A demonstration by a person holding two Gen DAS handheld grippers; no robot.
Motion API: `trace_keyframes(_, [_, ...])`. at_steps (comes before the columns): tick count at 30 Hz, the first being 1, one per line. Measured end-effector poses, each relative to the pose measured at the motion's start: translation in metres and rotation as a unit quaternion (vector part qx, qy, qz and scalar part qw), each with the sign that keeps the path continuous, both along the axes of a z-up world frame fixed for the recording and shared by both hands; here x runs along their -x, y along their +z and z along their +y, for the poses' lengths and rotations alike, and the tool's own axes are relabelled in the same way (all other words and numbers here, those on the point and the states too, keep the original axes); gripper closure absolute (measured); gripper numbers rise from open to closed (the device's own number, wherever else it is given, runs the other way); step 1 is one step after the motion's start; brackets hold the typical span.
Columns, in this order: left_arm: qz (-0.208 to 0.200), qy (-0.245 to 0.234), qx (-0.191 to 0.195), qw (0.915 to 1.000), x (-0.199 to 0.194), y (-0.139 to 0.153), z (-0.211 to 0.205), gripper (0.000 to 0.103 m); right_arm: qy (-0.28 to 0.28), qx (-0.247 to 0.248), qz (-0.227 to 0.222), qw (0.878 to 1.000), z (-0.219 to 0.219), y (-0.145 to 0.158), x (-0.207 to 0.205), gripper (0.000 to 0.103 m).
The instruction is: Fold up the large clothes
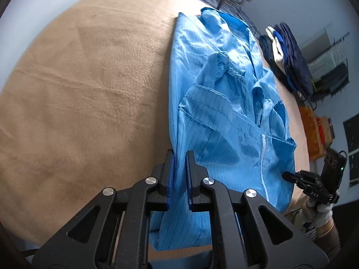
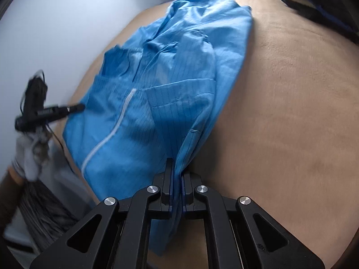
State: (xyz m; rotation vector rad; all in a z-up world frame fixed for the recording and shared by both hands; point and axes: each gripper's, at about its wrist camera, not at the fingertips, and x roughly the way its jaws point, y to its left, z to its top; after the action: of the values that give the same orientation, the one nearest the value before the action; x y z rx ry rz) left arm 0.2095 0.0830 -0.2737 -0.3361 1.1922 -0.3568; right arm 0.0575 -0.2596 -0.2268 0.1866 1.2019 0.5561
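The blue coat [image 1: 226,103] lies partly folded on the tan cloth [image 1: 78,89], its near edge lifted. The left gripper [image 1: 179,154] is clamped on that edge at one corner; the right gripper [image 2: 178,163] pinches the other. Dark clothes [image 1: 289,60] are piled at the far right.

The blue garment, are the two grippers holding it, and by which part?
Yes. The left gripper and right gripper each pinch the blue garment by a bunched edge.
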Motion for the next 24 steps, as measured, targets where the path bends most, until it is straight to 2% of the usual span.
trace_keyframes(2, [-0.010,0.001,-0.012,0.9999,0.003,0.014,-0.001,0.087,0.012,0.007,0.004,1.000,-0.004,0.011,-0.003,0.086])
trace_keyframes(4, [-0.024,0.007,-0.014,0.9996,0.003,0.031,0.001,0.085,0.013,0.006,-0.008,1.000,-0.010,0.028,-0.008,0.074])
trace_keyframes(10, [-0.095,0.005,-0.022,0.9952,-0.015,0.122,-0.015,0.085,0.009,0.005,-0.098,0.995,-0.027,0.101,-0.018,0.074])
trace_keyframes(12, [-0.113,0.002,-0.022,0.9933,-0.026,0.149,-0.022,0.078,0.012,0.007,-0.134,0.991,-0.023,0.127,-0.025,0.074])
trace_keyframes(13, [-0.126,0.002,-0.022,0.9918,-0.033,0.163,-0.025,0.073,0.014,0.002,-0.149,0.989,-0.023,0.138,-0.031,0.071])
trace_keyframes(14, [-0.131,0.004,-0.023,0.9911,-0.040,0.172,-0.026,0.071,0.015,-0.008,-0.165,0.986,-0.022,0.149,-0.036,0.059])
trace_keyframes(15, [-0.136,0.005,-0.021,0.9904,-0.048,0.179,-0.029,0.070,0.014,-0.023,-0.180,0.983,-0.023,0.158,-0.041,0.052])
trace_keyframes(16, [-0.140,0.005,-0.015,0.9900,-0.058,0.185,-0.030,0.070,0.010,-0.039,-0.194,0.980,-0.023,0.166,-0.051,0.044])
trace_keyframes(19, [-0.140,-0.007,-0.005,0.9901,-0.087,0.185,-0.038,0.070,-0.002,-0.046,-0.199,0.979,-0.011,0.175,-0.082,0.044])
trace_keyframes(21, [-0.134,-0.019,0.002,0.9908,-0.110,0.175,-0.045,0.070,-0.011,-0.054,-0.188,0.981,-0.006,0.175,-0.113,0.044])
trace_keyframes(24, [-0.121,-0.036,0.008,0.9920,-0.150,0.144,-0.055,0.070,-0.012,-0.067,-0.148,0.987,0.005,0.163,-0.166,0.044])
